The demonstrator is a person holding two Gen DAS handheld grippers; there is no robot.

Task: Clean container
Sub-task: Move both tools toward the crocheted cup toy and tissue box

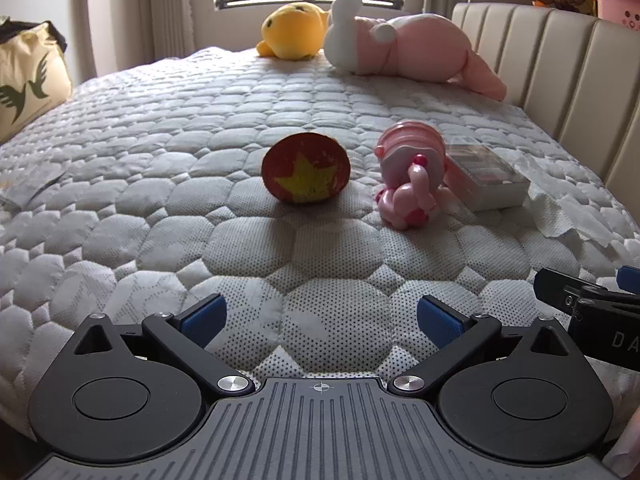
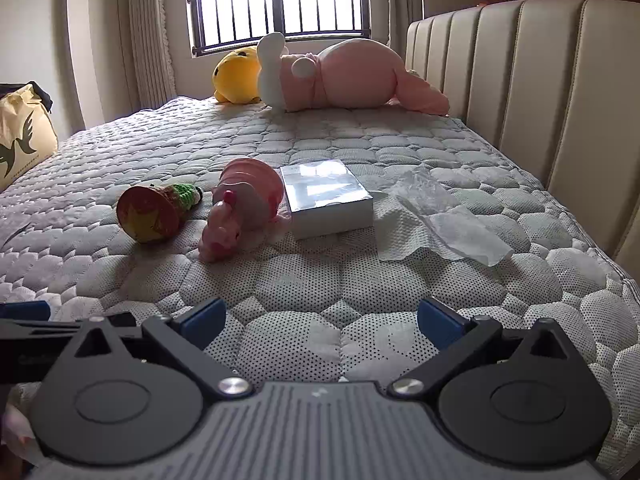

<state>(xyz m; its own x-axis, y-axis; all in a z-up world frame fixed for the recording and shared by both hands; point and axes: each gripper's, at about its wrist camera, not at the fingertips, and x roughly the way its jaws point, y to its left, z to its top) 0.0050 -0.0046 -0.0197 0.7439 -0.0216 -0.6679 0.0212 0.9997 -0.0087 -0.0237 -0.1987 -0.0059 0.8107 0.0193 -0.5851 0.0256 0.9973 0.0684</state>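
The container for this task is, I think, the clear box lying flat at the centre of the right wrist view, w/ the white tissue spread just to its right, touching or almost touching the box edge. The tissue is probably placed there as the wiping cloth, so both are in reach of one arm. In the left wrist view the box is at centre right, partly hidden behind the pink pig toy.

The pig toy lies on its side against the box's left face, and the cone toy w/ yellow star lies tipped over further left, apart from the pig. They look dropped there, not arranged.

All rests on the quilted mattress. At the top of the frame are a yellow plush and a pink plush under the window, the headboard at the right.

Left gripper and right gripper both hover low in the frame, fingers wide apart, holding nothing. Nothing is wiped yet, I judge; the approach is not begun.
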